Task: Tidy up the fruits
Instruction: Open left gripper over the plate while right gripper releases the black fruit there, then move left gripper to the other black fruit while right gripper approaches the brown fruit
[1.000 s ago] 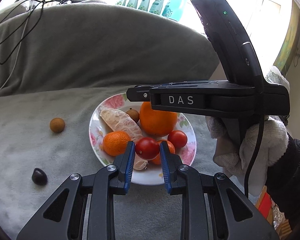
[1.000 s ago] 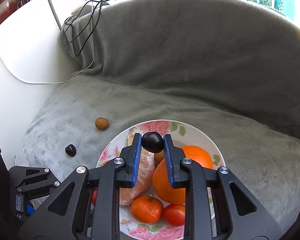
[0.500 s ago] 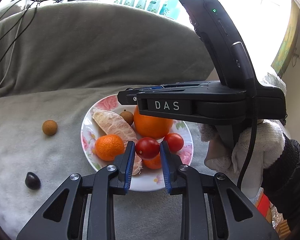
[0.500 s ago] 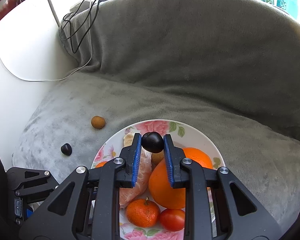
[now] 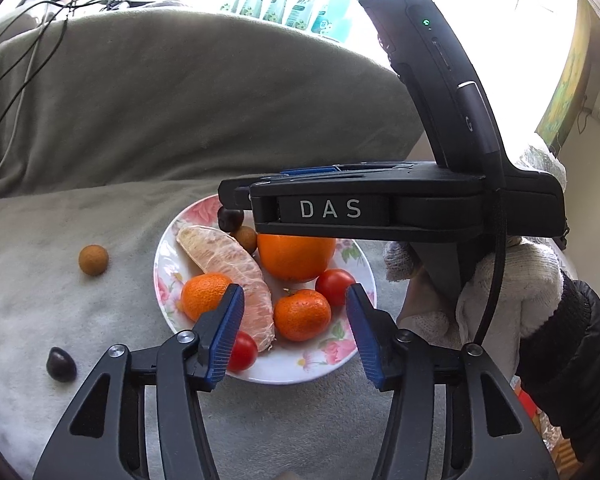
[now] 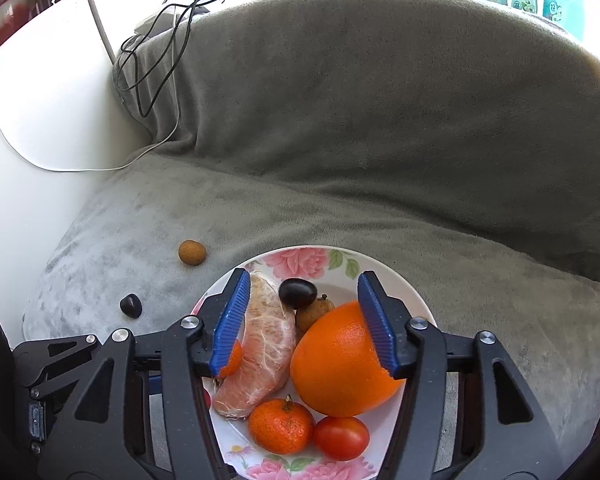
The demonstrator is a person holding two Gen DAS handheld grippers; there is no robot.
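A flowered white plate point(image 6: 342, 276) on the grey blanket held one big orange point(image 6: 340, 364), two tangerines, two tomatoes. Both tongs, left point(image 5: 295, 330) and right point(image 6: 304, 320), were opening, gripping nothing.

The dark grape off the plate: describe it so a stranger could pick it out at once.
Start at the flowered plate on the grey blanket. Off its left rim two small fruits lie on the fabric: a tan round longan farther back, and nearer the camera the dark grape. It is glossy and almost black, the only dark fruit off the plate.
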